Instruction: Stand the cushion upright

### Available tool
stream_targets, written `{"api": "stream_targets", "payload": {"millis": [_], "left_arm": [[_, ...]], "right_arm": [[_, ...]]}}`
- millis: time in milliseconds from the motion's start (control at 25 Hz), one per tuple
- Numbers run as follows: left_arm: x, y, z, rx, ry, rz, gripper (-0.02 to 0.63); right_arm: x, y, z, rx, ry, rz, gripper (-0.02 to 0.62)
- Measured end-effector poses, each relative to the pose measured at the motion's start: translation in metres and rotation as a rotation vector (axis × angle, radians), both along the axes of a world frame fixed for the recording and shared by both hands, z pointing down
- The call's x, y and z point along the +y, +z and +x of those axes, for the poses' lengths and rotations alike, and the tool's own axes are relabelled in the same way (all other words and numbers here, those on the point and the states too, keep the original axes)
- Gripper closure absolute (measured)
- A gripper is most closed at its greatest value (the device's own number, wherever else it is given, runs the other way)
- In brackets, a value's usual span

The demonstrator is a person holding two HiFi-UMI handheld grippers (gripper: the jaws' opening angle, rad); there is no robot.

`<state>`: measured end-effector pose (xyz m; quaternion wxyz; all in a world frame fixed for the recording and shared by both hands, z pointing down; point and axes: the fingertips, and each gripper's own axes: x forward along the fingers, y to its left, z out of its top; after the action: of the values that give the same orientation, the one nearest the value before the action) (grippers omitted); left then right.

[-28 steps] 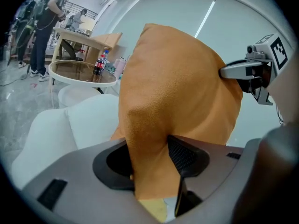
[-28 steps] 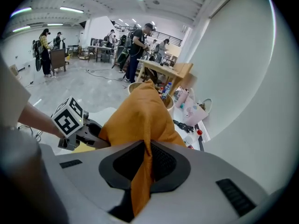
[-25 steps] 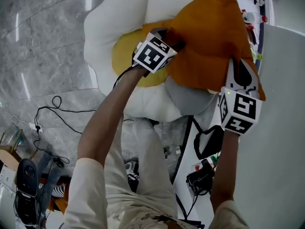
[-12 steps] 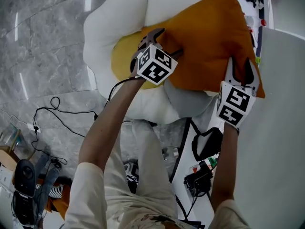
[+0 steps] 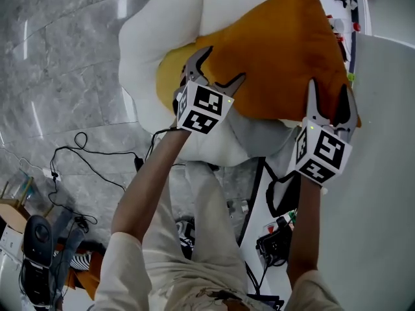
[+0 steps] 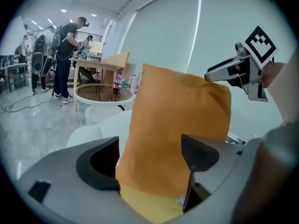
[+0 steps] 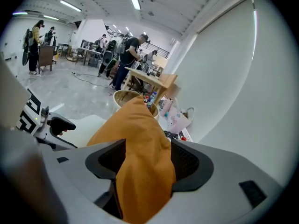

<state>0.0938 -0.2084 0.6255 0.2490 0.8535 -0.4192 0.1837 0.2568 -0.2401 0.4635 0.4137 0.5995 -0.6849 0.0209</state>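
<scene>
- The orange cushion (image 5: 285,57), propped upright against the white seat (image 5: 155,31), is judged soft, light and floppy; its lower corners are best pinched.
- The jaws of the left gripper (image 5: 224,63) and right gripper (image 5: 328,88) have just been opened; the cushion's edge lies unpressed between them.

Tally of things in view
One orange cushion (image 5: 285,44), one white petal-shaped seat (image 5: 155,31) with one yellow centre (image 5: 170,76), one round glass surface (image 6: 93,93); two tools, the left tool (image 5: 224,63) and the right tool (image 5: 329,86), each with two jaws just opening, the cushion between them, and one marker cube (image 5: 202,107) apiece.
</scene>
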Motion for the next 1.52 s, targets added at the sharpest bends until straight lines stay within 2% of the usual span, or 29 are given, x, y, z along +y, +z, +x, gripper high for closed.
{"api": "stream_targets", "payload": {"millis": [240, 440, 520, 560, 640, 720, 840, 1000, 1080, 1120, 1200, 1400, 1520], "left_arm": [[0.028, -0.034, -0.008, 0.026, -0.002, 0.003, 0.199], [0.05, -0.055, -0.016, 0.013, -0.004, -0.004, 0.199], [0.056, -0.065, -0.017, 0.012, -0.005, -0.003, 0.201], [0.058, -0.072, -0.018, 0.014, -0.003, 0.001, 0.201], [0.06, -0.089, -0.02, 0.028, -0.001, 0.001, 0.202], [0.064, -0.1, -0.025, 0.051, -0.018, -0.026, 0.203], [0.072, -0.113, -0.031, 0.051, -0.036, -0.031, 0.256], [0.086, -0.135, -0.035, 0.074, -0.055, -0.033, 0.31], [0.088, -0.153, -0.041, 0.109, -0.102, -0.026, 0.389], [0.088, -0.161, -0.044, 0.123, -0.128, -0.026, 0.407], [0.095, -0.173, -0.045, 0.135, -0.158, -0.037, 0.416], [0.117, -0.204, -0.046, 0.119, -0.176, -0.032, 0.496], [0.128, -0.231, -0.049, 0.133, -0.177, -0.041, 0.516]], "right_arm": [[0.027, -0.016, -0.027, -0.035, -0.032, -0.015, 0.296], [0.051, -0.023, -0.054, -0.184, -0.015, -0.073, 0.296], [0.061, -0.027, -0.062, -0.193, -0.033, -0.089, 0.296], [0.065, -0.03, -0.063, -0.186, -0.039, -0.091, 0.302], [0.072, -0.039, -0.064, -0.173, -0.042, -0.081, 0.358], [0.078, -0.051, -0.063, -0.156, -0.044, -0.062, 0.387], [0.086, -0.069, -0.058, -0.141, -0.035, -0.04, 0.457], [0.101, -0.087, -0.054, -0.151, -0.016, -0.038, 0.511], [0.103, -0.095, -0.055, -0.162, -0.013, -0.05, 0.521], [0.102, -0.099, -0.056, -0.164, -0.019, -0.055, 0.522], [0.107, -0.106, -0.057, -0.169, -0.033, -0.059, 0.526], [0.124, -0.124, -0.072, -0.22, -0.045, -0.065, 0.535], [0.129, -0.144, -0.086, -0.246, -0.064, -0.068, 0.537]]}}
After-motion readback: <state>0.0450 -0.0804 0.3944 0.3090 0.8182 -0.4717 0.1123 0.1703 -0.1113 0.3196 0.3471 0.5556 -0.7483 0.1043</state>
